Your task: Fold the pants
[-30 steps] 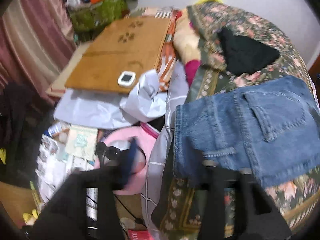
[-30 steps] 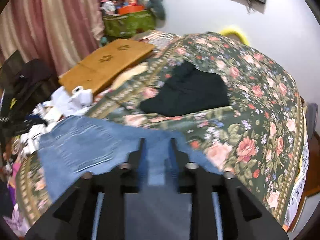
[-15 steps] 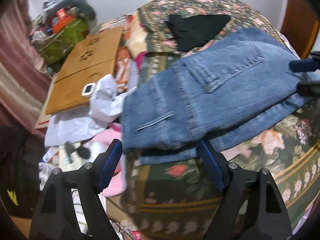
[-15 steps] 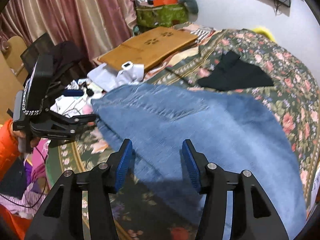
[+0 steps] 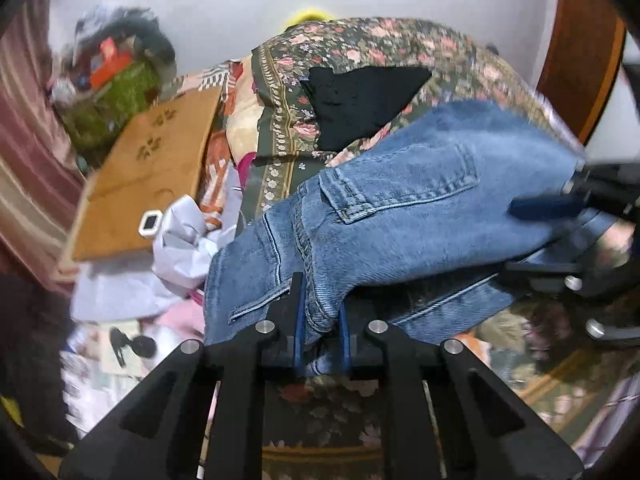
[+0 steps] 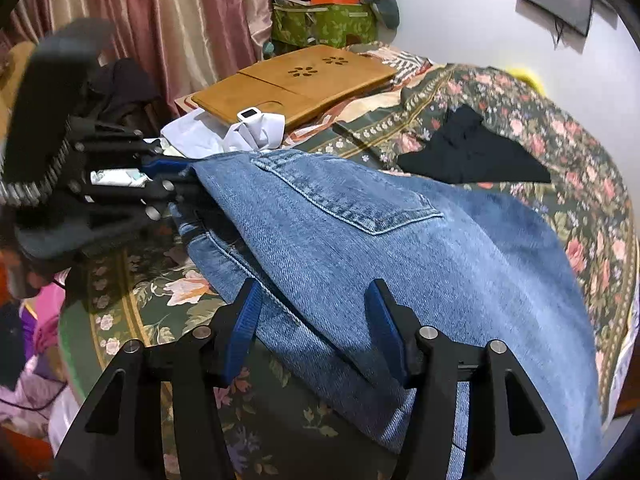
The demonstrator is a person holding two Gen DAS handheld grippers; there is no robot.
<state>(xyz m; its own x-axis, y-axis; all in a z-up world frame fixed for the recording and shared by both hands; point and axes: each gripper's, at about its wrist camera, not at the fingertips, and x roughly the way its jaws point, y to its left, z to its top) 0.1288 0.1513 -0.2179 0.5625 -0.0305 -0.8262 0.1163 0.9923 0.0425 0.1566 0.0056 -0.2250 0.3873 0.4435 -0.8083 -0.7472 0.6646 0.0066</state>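
Blue jeans [image 5: 400, 208] lie folded on a floral bedspread [image 5: 360, 44], back pocket up. My left gripper [image 5: 320, 320] is shut on the jeans' waist-end corner, with denim bunched between its blue pads. In the right wrist view the jeans [image 6: 400, 248] spread across the bed, and my right gripper [image 6: 316, 320] is open, its jaws either side of the folded edge without pinching it. The left gripper [image 6: 176, 176] shows there at the left, holding the far corner. The right gripper [image 5: 552, 220] shows at the right of the left wrist view.
A folded black garment [image 6: 468, 156] lies on the bedspread beyond the jeans. A wooden lap tray [image 6: 300, 84] with a small white device [image 6: 248, 114] and white cloth [image 6: 240, 132] sits at the bed's left. Clutter fills the floor [image 5: 120, 340] by the curtain [image 6: 160, 20].
My left gripper has closed on the jeans' corner. My right gripper, shut on the jeans a second ago, stays open and sits at the folded edge.
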